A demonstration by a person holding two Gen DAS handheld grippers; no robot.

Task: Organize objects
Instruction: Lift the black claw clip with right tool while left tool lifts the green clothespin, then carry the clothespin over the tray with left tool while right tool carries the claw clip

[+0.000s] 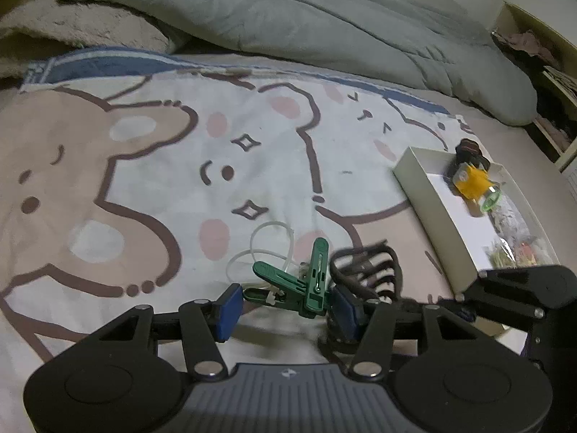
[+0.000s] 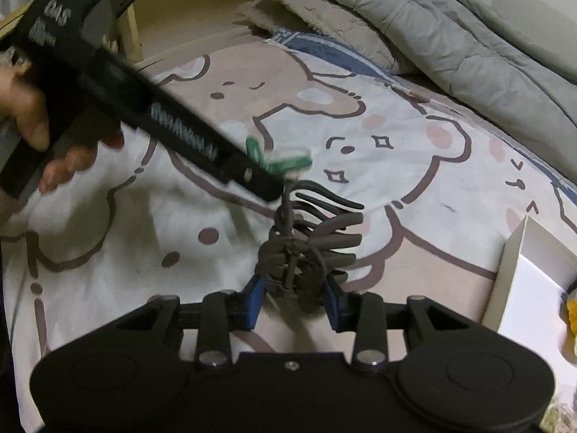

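Note:
Two green clothespins [image 1: 306, 281] lie crossed on a bear-print blanket [image 1: 151, 166], over a white cord loop [image 1: 267, 249]. My left gripper [image 1: 285, 312] is open around the clothespins, its blue pads on either side. A dark claw hair clip [image 2: 306, 245] lies beside them; it also shows in the left wrist view [image 1: 364, 270]. My right gripper [image 2: 294, 301] has its blue pads close on both sides of the clip's hinge end. The left gripper body [image 2: 144, 108] crosses the right wrist view, with the clothespins [image 2: 281, 160] blurred at its tip.
A shallow white box [image 1: 425, 209] stands at the right, holding a yellow toy piece [image 1: 472, 180], a dark item and a clear bottle; its corner shows in the right wrist view [image 2: 519, 252]. A grey quilt [image 1: 288, 18] and fleece pillow lie at the back.

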